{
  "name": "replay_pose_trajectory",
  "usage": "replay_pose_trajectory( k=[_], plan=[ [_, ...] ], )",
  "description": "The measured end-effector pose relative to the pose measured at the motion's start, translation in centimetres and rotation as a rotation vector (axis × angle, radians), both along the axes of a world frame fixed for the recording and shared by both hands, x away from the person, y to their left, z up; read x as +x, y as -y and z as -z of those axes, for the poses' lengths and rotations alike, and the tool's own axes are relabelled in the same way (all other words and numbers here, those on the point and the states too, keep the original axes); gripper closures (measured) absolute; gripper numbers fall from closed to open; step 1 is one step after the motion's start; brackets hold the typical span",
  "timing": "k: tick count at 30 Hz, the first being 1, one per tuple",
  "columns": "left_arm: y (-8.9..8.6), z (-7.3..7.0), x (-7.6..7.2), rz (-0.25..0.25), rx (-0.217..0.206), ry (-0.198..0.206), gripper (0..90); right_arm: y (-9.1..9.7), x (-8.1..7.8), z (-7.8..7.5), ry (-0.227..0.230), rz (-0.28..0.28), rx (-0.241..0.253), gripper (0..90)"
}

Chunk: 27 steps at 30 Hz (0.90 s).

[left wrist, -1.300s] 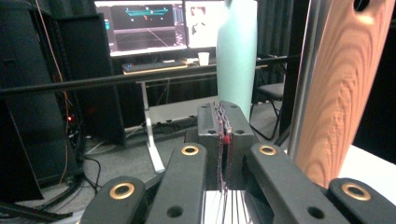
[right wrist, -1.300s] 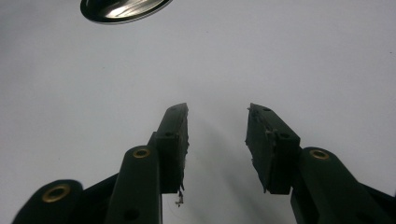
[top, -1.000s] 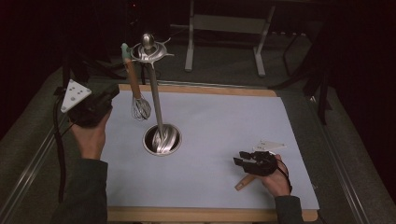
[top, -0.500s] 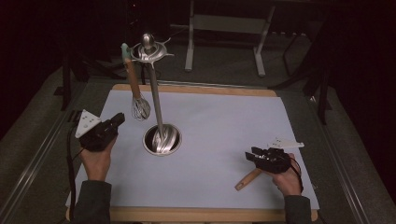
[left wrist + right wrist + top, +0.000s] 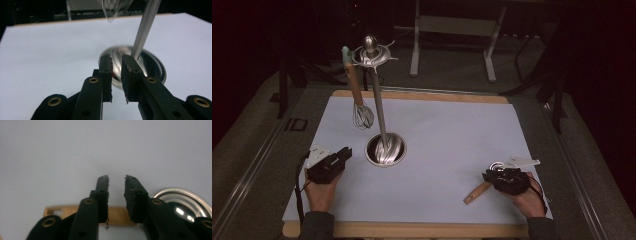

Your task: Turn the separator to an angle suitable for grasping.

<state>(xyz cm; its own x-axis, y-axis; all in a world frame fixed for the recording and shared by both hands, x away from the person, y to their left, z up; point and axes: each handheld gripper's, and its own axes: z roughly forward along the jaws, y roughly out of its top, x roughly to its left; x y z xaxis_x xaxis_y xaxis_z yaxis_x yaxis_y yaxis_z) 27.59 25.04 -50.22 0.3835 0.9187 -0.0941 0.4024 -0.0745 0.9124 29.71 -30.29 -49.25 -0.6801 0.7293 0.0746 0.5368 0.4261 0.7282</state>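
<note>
right gripper [image 5: 117, 195] | part-open, just closing, poised astride the wooden-handled utensil [image 5: 117, 215] | handle laid crosswise between jaws, not yet gripped | left gripper [image 5: 117, 75] | just opening, empty, farther off

My right claw [image 5: 116, 192] straddles wooden handle [image 5: 117, 216]; stretch behind jaws hidden, can't tell if pads touch it. Handle's far end beneath my right claw [image 5: 503, 178] in high view, so tool head unknown. Steel base [image 5: 185, 202] right of handle, cut by frame edge. Pole [image 5: 145, 30] above base runs off top edge. Whisk [image 5: 112, 10] left of pole: blurred wires, rest cut off. Whisk [image 5: 362, 116] wires too fine to count.
</note>
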Motion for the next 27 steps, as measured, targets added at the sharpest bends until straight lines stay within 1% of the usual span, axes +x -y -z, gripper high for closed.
replay_pose_trajectory(
  k=[1, 3, 6, 7, 9, 11, 15, 19, 20, 24, 27],
  plan=[
    [0.1, 0.4, -0.1, 0.004, -0.004, -0.006, 78.3, 0.1, -0.2, 0.2, -0.005, -0.004, -0.007, 76.4],
    [0.2, 1.1, -0.2, 0.003, -0.002, -0.019, 77.7, 0.3, -0.5, 0.7, -0.021, -0.016, -0.006, 81.5],
    [0.4, 2.0, -0.4, 0.002, -0.008, -0.038, 77.1, 0.4, -0.9, 1.3, -0.038, -0.033, -0.038, 89.2],
    [0.3, 2.3, -0.4, 0.0, -0.011, -0.045, 77.1, 0.4, -1.1, 1.5, -0.047, -0.04, -0.052, 89.7],
    [0.3, 2.6, -0.5, -0.005, -0.018, -0.052, 77.1, 0.6, -1.4, 1.7, -0.05, -0.056, -0.061, 89.8],
    [0.3, 2.7, -0.5, -0.009, -0.02, -0.055, 77.1, 0.7, -1.8, 1.9, -0.052, -0.065, -0.086, 89.8],
    [0.2, 3.1, -0.4, -0.015, -0.027, -0.06, 77.1, 0.6, -2.3, 2.3, -0.065, -0.085, -0.115, 89.9],
    [0.3, 3.3, -0.3, -0.019, -0.022, -0.064, 77.6, 0.2, -2.2, 2.4, -0.068, -0.095, -0.117, 89.9],
    [0.4, 3.4, -0.3, -0.019, -0.019, -0.065, 77.6, 0.0, -2.0, 2.4, -0.062, -0.102, -0.12, 89.9],
    [0.6, 3.5, -0.2, -0.014, -0.004, -0.069, 77.5, -1.4, -1.2, 2.2, -0.059, -0.122, -0.151, 89.9],
    [0.6, 3.6, -0.2, -0.017, -0.007, -0.071, 77.6, -2.7, -0.5, 1.9, -0.044, -0.14, -0.181, 89.9]
  ],
)
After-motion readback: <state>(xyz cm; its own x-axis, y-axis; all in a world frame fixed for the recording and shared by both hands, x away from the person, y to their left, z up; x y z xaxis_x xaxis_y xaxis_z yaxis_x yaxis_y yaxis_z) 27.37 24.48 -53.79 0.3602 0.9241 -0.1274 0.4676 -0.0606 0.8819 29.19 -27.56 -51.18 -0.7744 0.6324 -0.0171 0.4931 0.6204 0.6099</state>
